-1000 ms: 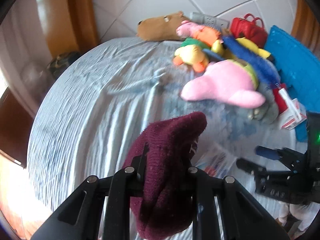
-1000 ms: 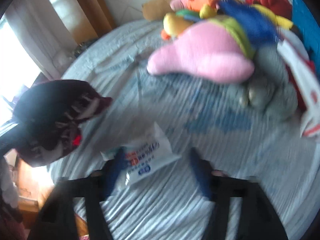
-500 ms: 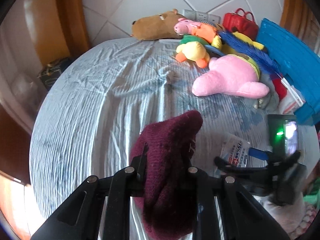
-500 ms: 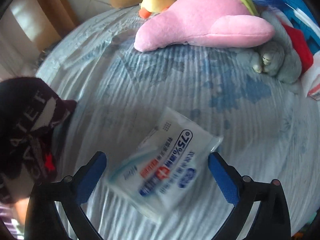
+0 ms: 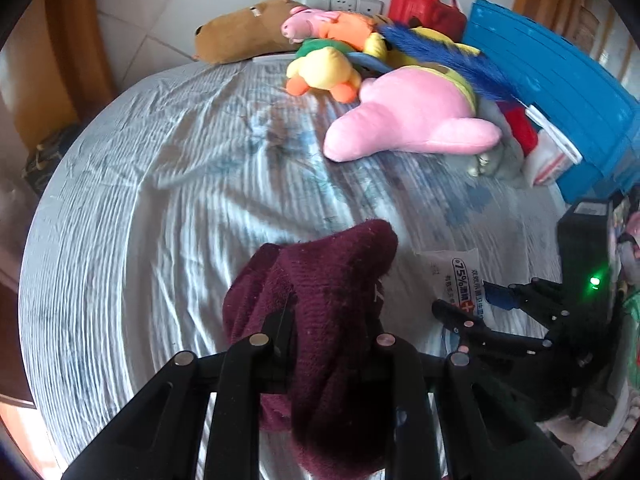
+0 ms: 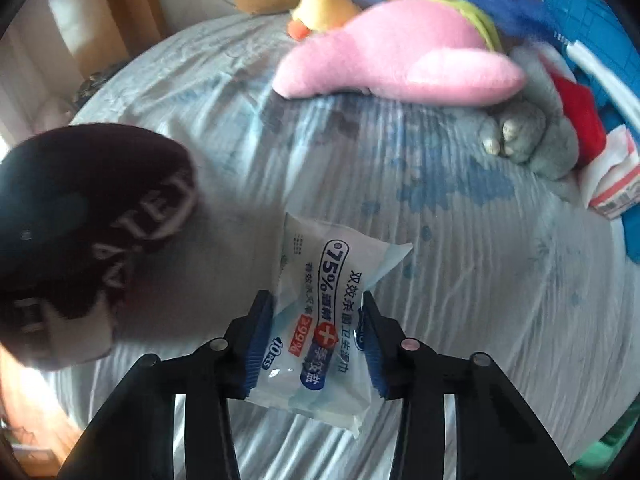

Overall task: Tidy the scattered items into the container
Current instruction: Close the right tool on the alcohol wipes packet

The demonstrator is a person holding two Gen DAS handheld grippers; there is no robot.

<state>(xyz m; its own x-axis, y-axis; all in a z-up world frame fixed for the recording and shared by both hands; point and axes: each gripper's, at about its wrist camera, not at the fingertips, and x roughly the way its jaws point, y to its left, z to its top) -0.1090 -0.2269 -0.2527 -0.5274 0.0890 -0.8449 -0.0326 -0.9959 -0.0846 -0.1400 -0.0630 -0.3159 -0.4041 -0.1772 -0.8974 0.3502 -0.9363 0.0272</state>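
Right wrist view alone shows the right claw (image 6: 318, 338) pinching the wipes pack (image 6: 326, 326) on the bed (image 6: 480, 280); beside the pack, the left claw (image 5: 320, 344) grips the maroon hat (image 5: 320, 312).

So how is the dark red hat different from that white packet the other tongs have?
The knit hat is maroon, soft and floppy, drooping over the left tongs. The wipes packet is white, flat and printed, pinched by its edges in the right tongs. Both are clamped above the bedsheet.
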